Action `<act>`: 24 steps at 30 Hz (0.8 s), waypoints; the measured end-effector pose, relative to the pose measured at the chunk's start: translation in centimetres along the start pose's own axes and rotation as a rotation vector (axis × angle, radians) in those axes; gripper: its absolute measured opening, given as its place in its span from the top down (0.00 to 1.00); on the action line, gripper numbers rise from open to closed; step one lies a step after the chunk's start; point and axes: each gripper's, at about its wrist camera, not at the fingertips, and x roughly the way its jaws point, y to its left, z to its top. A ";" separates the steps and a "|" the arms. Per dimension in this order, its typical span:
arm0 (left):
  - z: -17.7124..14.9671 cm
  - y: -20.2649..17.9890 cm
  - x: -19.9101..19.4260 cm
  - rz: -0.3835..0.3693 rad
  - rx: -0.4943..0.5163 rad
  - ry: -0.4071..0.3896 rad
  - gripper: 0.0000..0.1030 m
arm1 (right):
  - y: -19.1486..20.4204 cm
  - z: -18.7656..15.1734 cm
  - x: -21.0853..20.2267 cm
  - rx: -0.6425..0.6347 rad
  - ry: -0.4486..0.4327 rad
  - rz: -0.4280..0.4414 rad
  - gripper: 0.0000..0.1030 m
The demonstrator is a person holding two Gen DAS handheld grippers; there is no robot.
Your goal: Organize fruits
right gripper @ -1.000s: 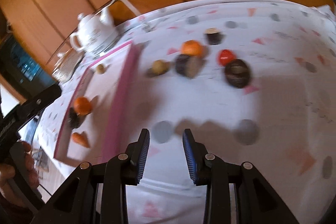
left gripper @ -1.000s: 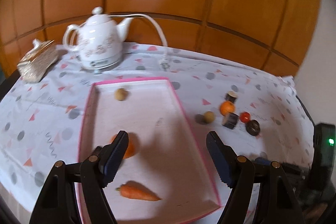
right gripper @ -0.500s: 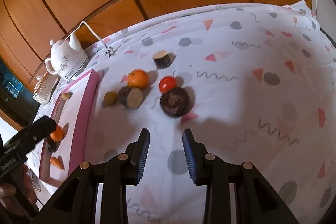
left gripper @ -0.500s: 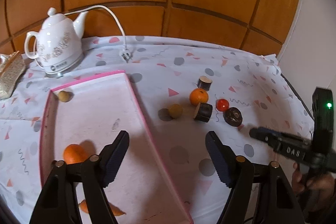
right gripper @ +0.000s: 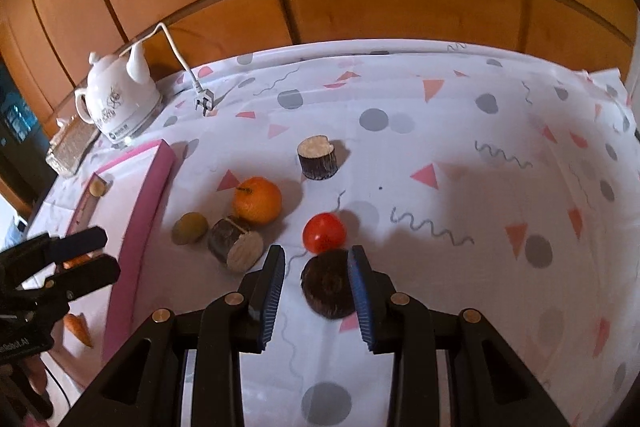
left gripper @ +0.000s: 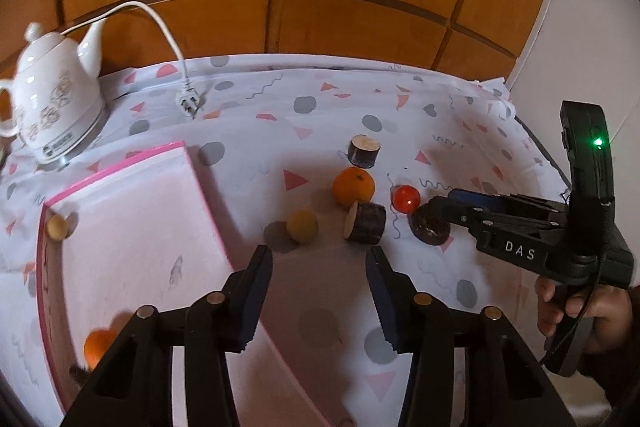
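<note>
Loose on the patterned cloth lie an orange [right gripper: 257,200], a red tomato [right gripper: 323,233], a yellowish round fruit [right gripper: 190,228], two wood log pieces [right gripper: 236,243] [right gripper: 318,157] and a dark brown round piece [right gripper: 328,283]. My right gripper [right gripper: 316,255] is open, and the dark piece sits between its fingers, close to the right pad with a gap at the left one. My left gripper [left gripper: 318,259] hovers just right of the pink tray [left gripper: 208,203]. Its jaws are closing with nothing between them. The tray holds a second orange [left gripper: 98,347], a small tan ball [left gripper: 56,227] and a carrot [right gripper: 78,327].
A white teapot [left gripper: 52,107] stands at the back left, its cord and plug [left gripper: 186,103] lying on the cloth. A gold box [right gripper: 68,151] sits beside it. Wooden panels close off the back. A hand [left gripper: 576,311] holds the right gripper at the right edge.
My left gripper swung right, from over the tray to the cloth near the loose fruit, and its jaws narrowed. My right gripper moved forward until the dark round piece came between its fingers.
</note>
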 end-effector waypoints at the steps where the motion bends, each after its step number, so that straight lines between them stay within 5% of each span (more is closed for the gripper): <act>1: 0.3 0.0 0.4 -0.002 0.009 0.008 0.52 | 0.0 0.1 0.2 -0.009 0.005 0.001 0.67; 8: 1.7 -0.3 3.4 0.011 0.081 0.060 0.53 | 0.2 1.0 1.6 -0.076 0.035 -0.013 0.67; 24: 1.9 0.7 8.1 -0.012 0.036 0.146 0.76 | 0.6 1.7 4.8 -0.121 0.098 -0.017 0.67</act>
